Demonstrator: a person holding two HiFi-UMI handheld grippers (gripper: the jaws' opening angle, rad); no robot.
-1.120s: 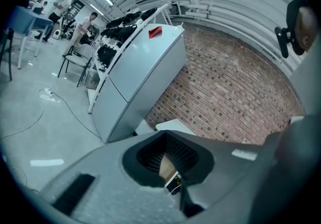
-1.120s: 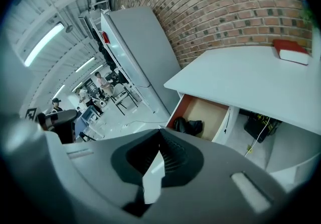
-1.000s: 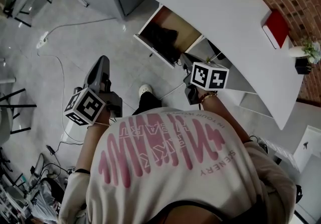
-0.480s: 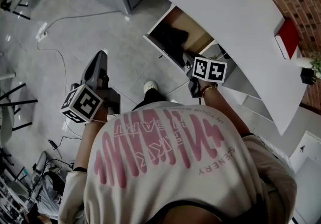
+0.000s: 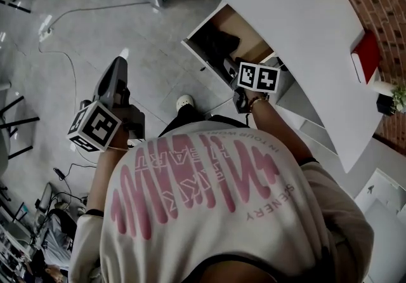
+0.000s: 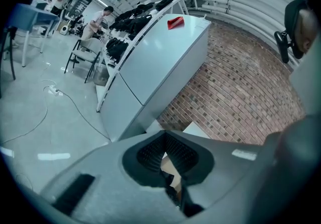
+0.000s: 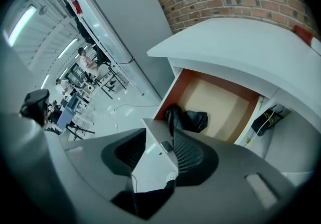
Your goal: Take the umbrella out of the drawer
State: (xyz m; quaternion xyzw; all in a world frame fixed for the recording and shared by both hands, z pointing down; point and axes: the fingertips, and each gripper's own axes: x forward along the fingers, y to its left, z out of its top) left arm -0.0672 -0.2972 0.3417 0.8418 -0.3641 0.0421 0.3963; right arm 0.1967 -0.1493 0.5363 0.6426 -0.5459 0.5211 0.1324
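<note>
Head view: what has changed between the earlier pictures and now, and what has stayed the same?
The right gripper has moved closer to the open white, wood-lined drawer. Its jaws have just been opening, with nothing between them. The left gripper stays shut and empty, and the black folded umbrella stays in the drawer.

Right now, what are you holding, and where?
Nothing. The right hand-held gripper has just been opening its jaws, nothing gripped between them. The left hand-held gripper is shut, empty. The umbrella lies in the drawer.

Upper right, we note a white desk (image 5: 298, 21) bearing a red box (image 5: 366, 56). Beneath it, an open drawer (image 5: 252, 39) holds the black umbrella (image 5: 222, 44). Cables (image 5: 74, 88) cross the grey floor (image 5: 158, 53).
</note>
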